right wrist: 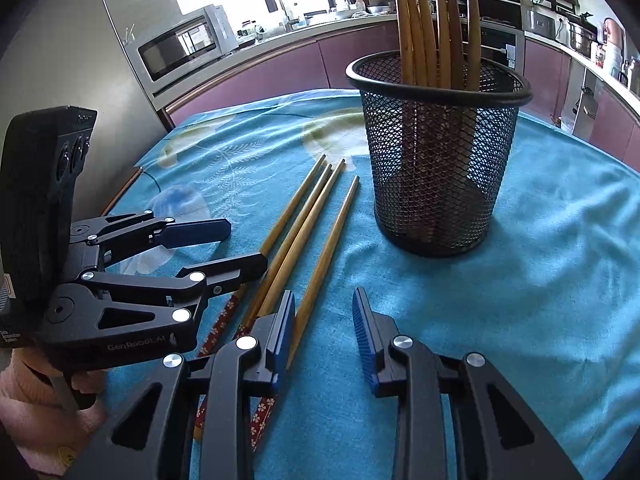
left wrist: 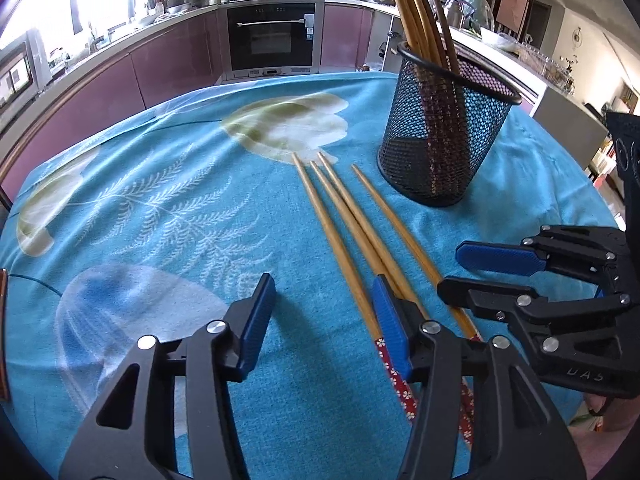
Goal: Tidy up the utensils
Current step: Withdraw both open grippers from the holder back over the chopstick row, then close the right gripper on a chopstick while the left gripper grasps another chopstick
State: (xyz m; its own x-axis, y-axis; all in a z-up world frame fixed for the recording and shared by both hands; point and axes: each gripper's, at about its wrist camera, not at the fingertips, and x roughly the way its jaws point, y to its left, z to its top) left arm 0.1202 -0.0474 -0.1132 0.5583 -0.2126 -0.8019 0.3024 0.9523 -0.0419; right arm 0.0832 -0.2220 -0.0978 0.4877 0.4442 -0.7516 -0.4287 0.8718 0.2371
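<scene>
Several wooden chopsticks (left wrist: 343,216) (right wrist: 308,216) with red flowered handles lie side by side on the blue tablecloth (left wrist: 168,216), tips pointing away. Behind them, to the right, stands a black mesh cup (left wrist: 442,136) (right wrist: 436,168) holding several more chopsticks (left wrist: 416,20) (right wrist: 436,32) upright. My left gripper (left wrist: 324,316) (right wrist: 248,245) is open; its right finger lies over the loose chopsticks' handle ends, and the leftmost chopstick runs just inside the gap. My right gripper (right wrist: 324,320) (left wrist: 450,268) is open too, with the rightmost chopstick beside its left finger. Neither gripper's pads press on anything.
The two grippers sit close together over the handle ends. A hand in a pink sleeve (right wrist: 24,380) holds the left gripper. The table's edge (left wrist: 100,136) curves around the far side, with purple kitchen cabinets (left wrist: 168,64), an oven (left wrist: 272,36) and a microwave (right wrist: 180,46) beyond.
</scene>
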